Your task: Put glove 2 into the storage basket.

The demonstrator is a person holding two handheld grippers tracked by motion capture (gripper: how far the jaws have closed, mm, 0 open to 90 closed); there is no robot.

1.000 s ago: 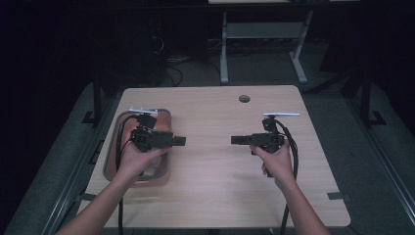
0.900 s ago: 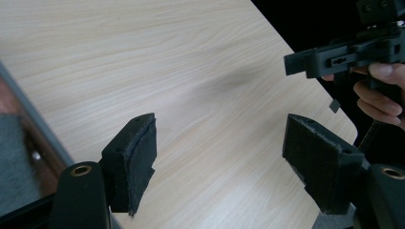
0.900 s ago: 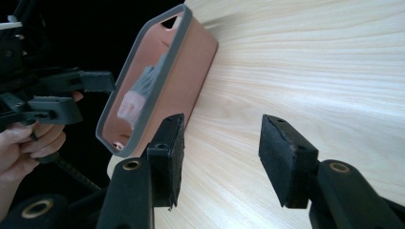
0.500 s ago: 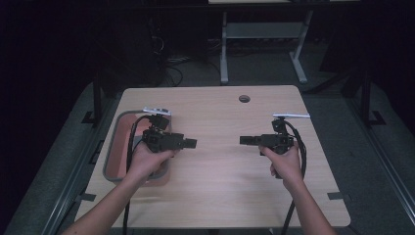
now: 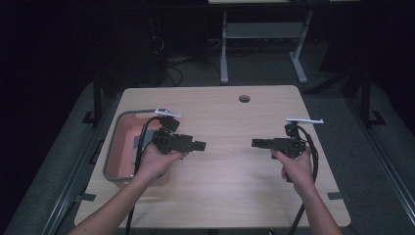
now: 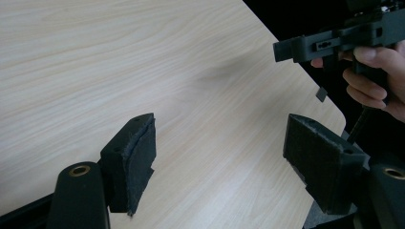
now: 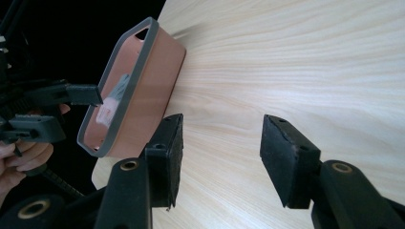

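Note:
A person holds two black grippers level over a wooden table (image 5: 230,191), tips facing each other with a gap between. In the high view my left gripper (image 5: 198,145) sits at the right edge of a pink bin with a grey rim (image 5: 113,143). My right gripper (image 5: 255,143) hovers over the right half of the table. Both are open with nothing between the pads: the left gripper (image 6: 224,152) in its own view, the right gripper (image 7: 222,152) in its own. A pale grey-white item (image 7: 112,102) lies inside the bin (image 7: 157,71).
A round cable hole (image 5: 244,98) marks the table's far edge. A white desk frame (image 5: 264,44) stands on the dark floor behind the table. Cables trail from both grippers toward the person.
Both hands have shifted to the right across the table, and the left gripper has moved from above the bin to its right edge. The jaws look the same.

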